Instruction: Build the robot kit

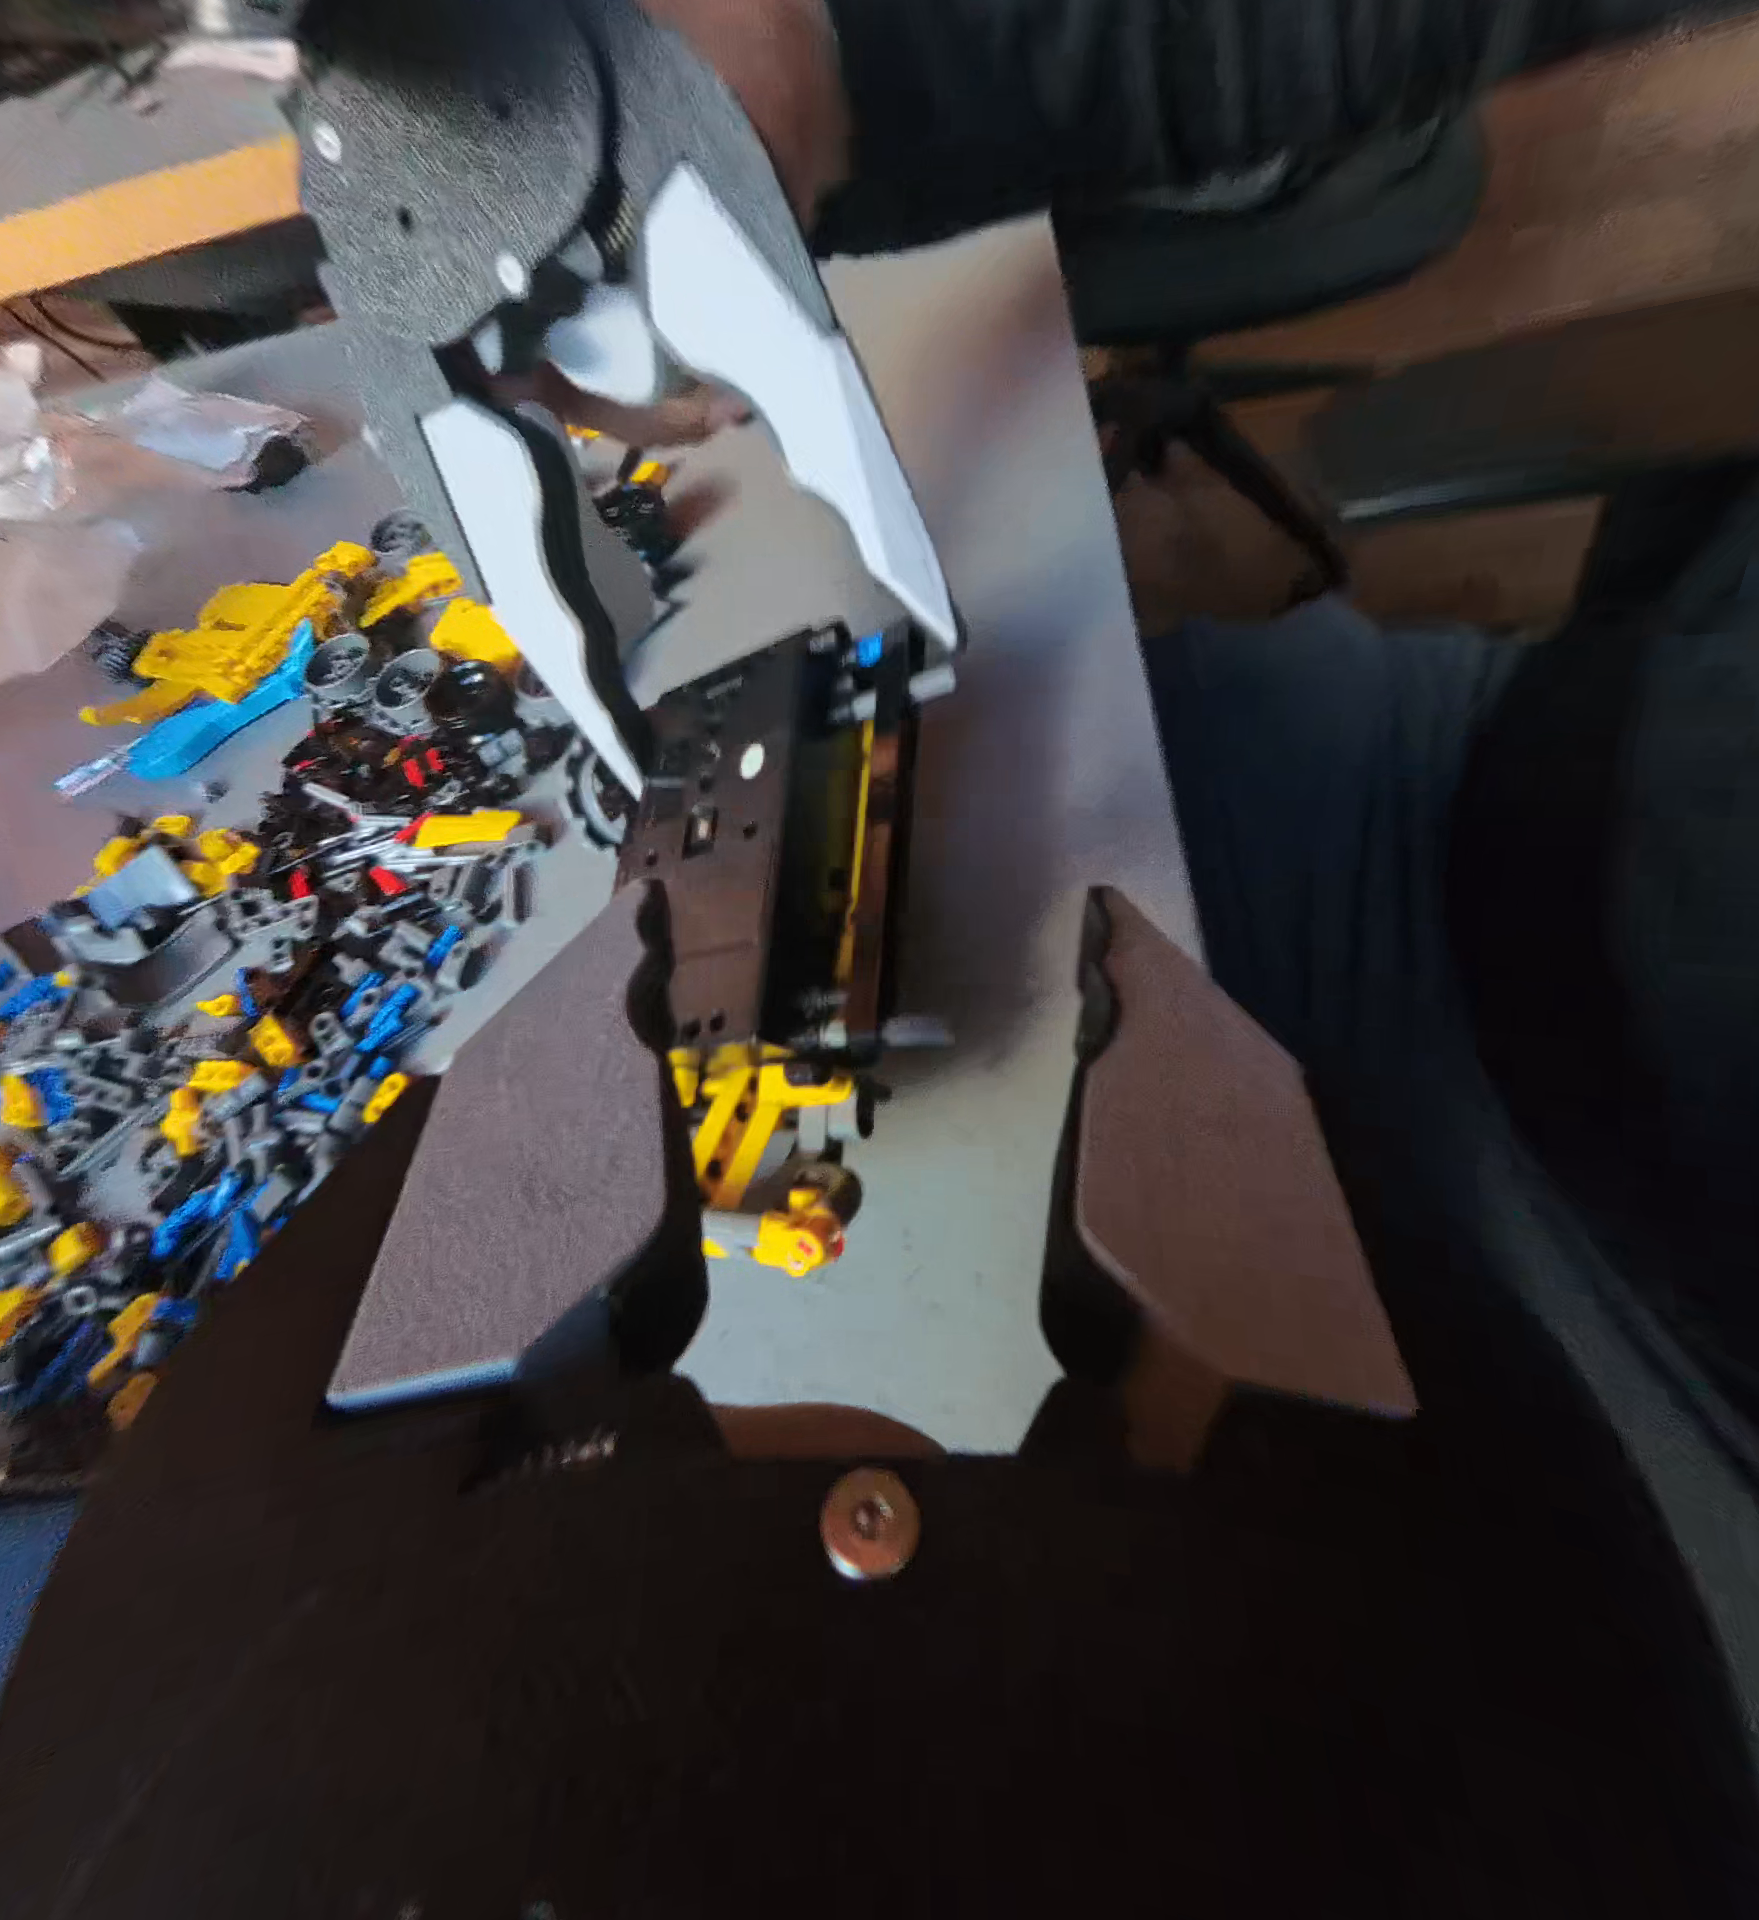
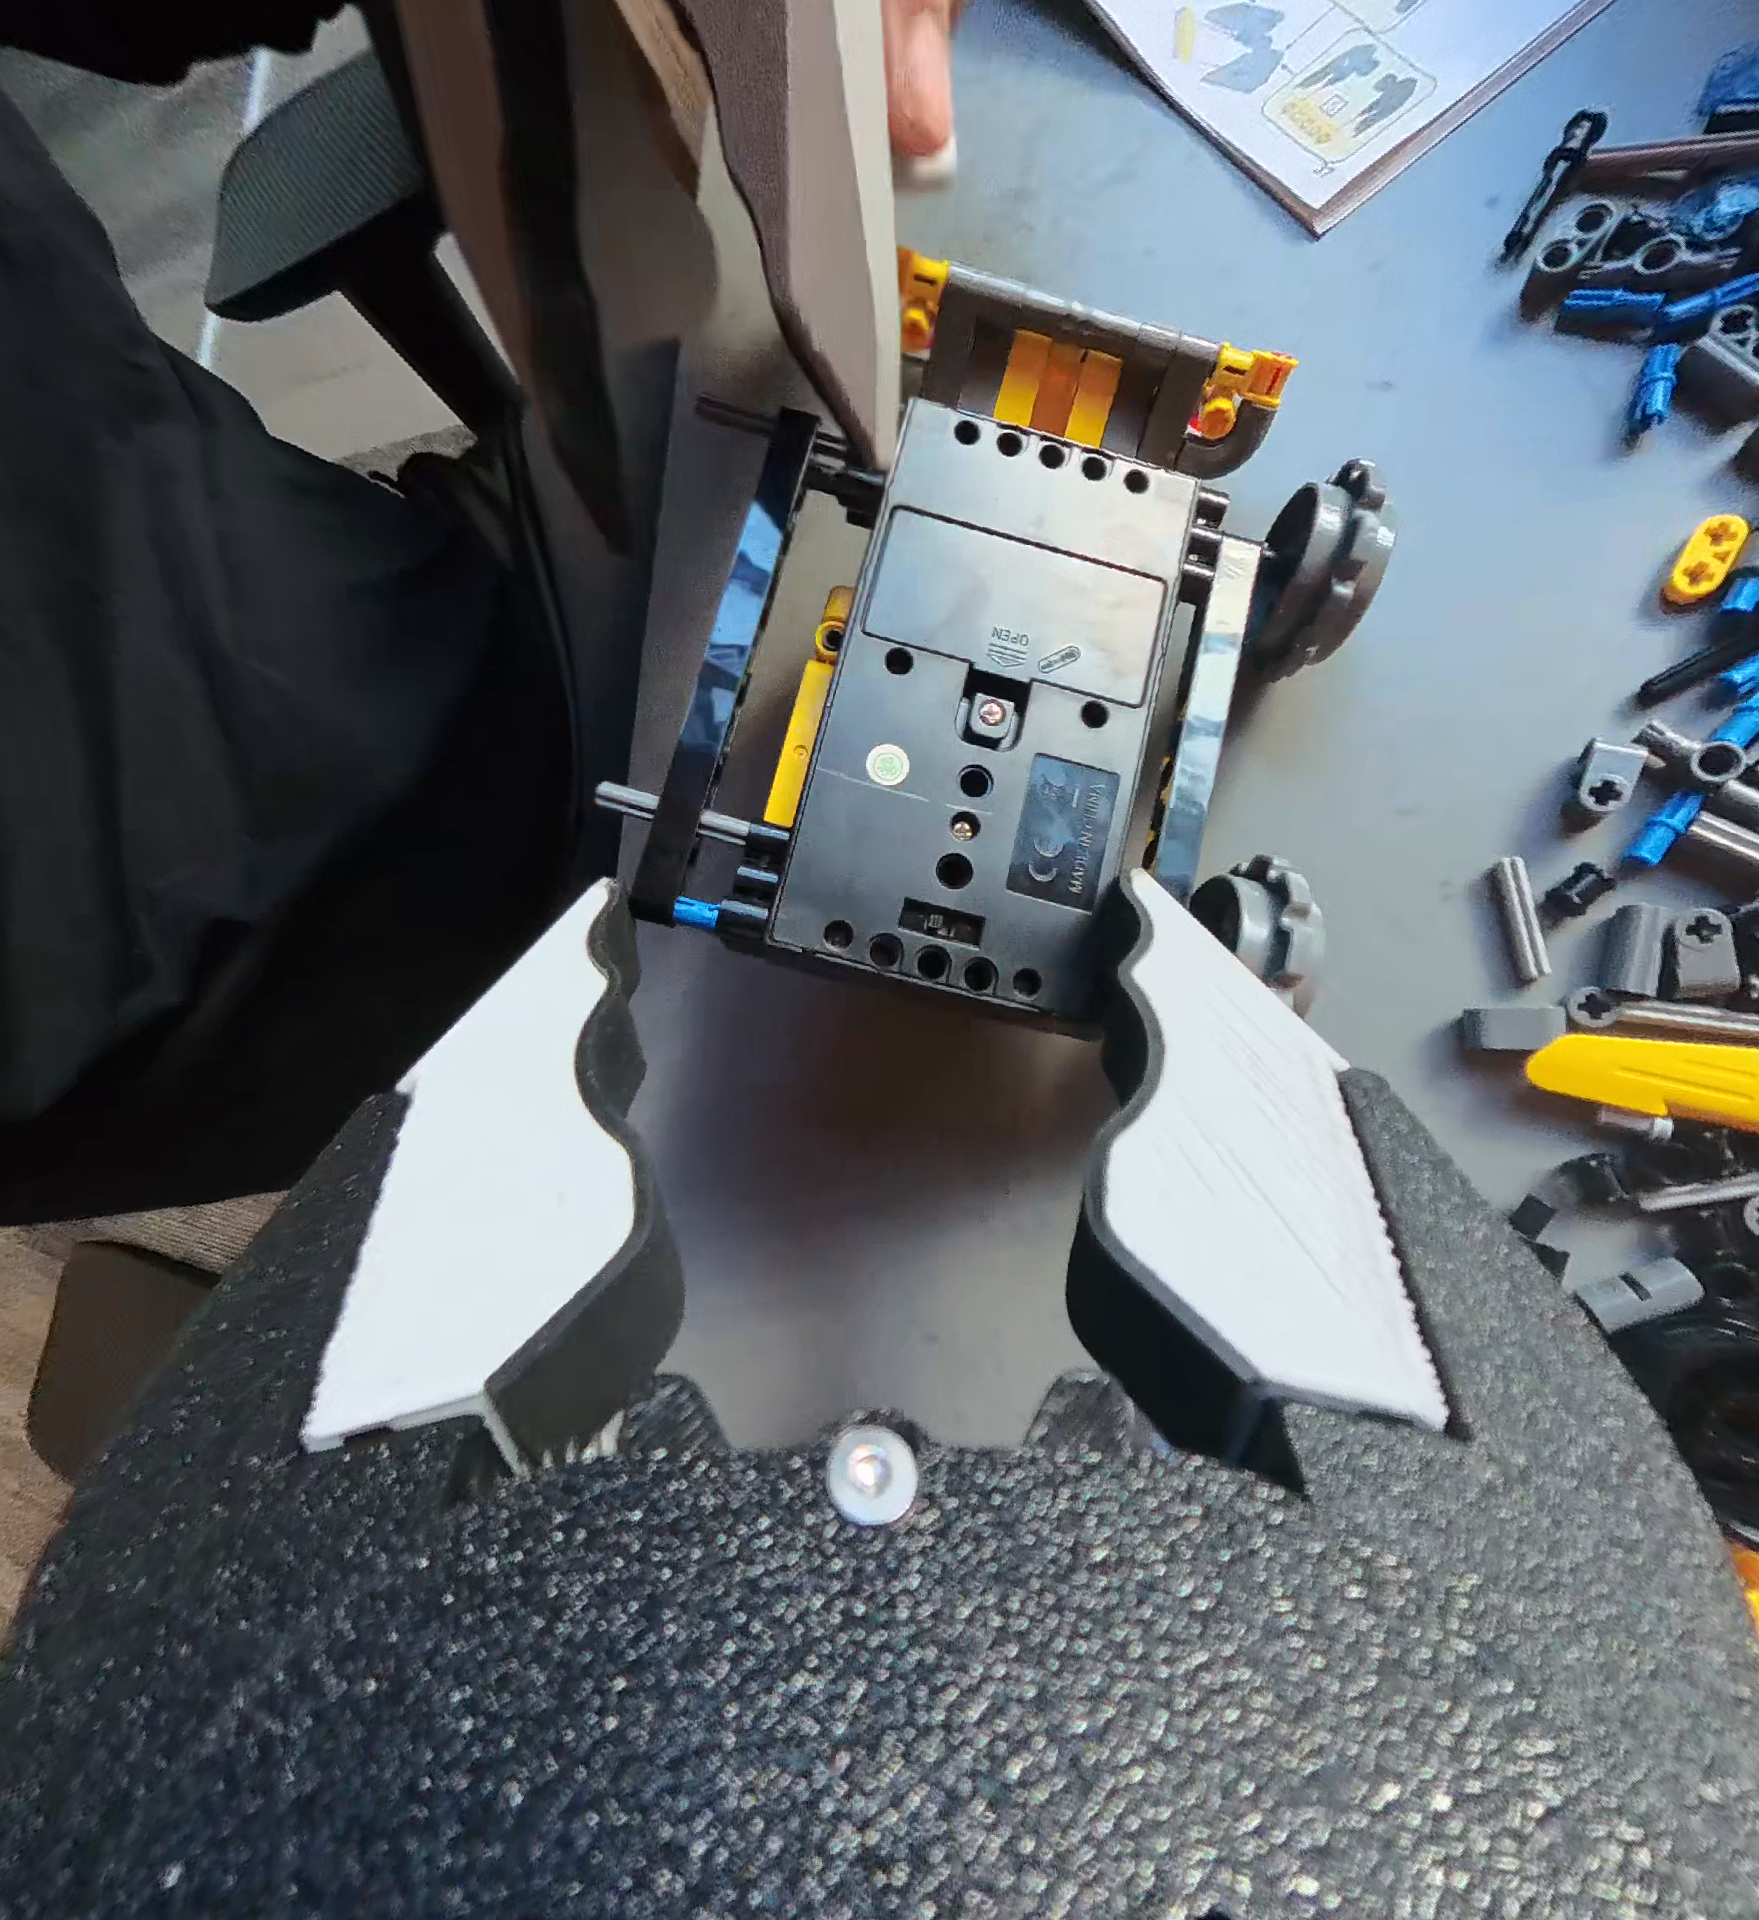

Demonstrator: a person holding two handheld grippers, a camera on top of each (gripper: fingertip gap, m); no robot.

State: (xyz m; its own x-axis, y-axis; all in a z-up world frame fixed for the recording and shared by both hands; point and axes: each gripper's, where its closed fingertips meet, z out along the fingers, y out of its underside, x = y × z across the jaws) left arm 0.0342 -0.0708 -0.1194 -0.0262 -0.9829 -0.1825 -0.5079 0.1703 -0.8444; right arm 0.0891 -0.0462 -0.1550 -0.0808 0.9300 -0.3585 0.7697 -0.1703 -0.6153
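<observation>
- We are logging the model chassis, a black battery box in a beam frame with yellow parts at 1 end. It is sitting near the desk edge, tipped so that its underside faces the right wrist camera.
- The right gripper is bracketing the near end of the chassis. Its 2 white fingers are spread to the chassis width, and both tips are touching its sides. We are reading this as a pinch, though we cannot measure the pressure.
- The left gripper is standing with its fingers spread. 1 tip is touching the side of the black box, and the other is hanging clear of the chassis with bare desk between them.
- Our judgement on handling: the thin axles and the blue pin are sticking out of the frame. Pads resting on the flat box walls are likely holding better than pads on those pins. With only 1 end pinched, we are expecting the yellow end to sag or twist.
- The right wrist view is showing us the underside panel with its screw and holes, and 2 grey sprocket wheels just beside the chassis. It is also showing an open instruction booklet farther off. Of the left gripper it is giving us only 1 finger.
- The left wrist view is giving us both grippers at once, with the right one coming in from the far end. It is also showing the gap at the free left finger, the heap of loose parts, and crumpled bags. This view is motion-blurred.
</observation>
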